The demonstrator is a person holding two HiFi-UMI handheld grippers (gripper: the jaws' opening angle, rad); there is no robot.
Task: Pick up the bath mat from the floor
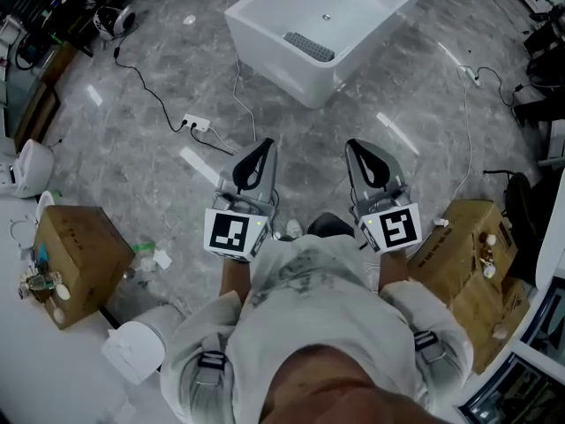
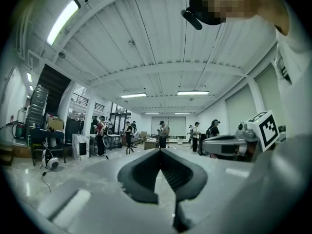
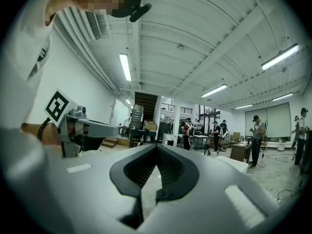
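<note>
While I kept both tools level in front of the body, the left tool [image 1: 263, 148] had its jaws closed tip to tip with nothing between them. The right tool [image 1: 355, 148] was closed and empty in the same way. Ahead of both tools a white tub [image 1: 265, 38] stood on the grey floor [image 1: 141, 157]. The grey bath mat [image 1: 309, 47] lay inside it, well apart from either tool. A power strip [image 1: 196, 124] lay ahead and left of the left tool. A cardboard box [image 1: 79, 254] sat left of the left tool, a second box [image 1: 468, 237] right of the right tool.
</note>
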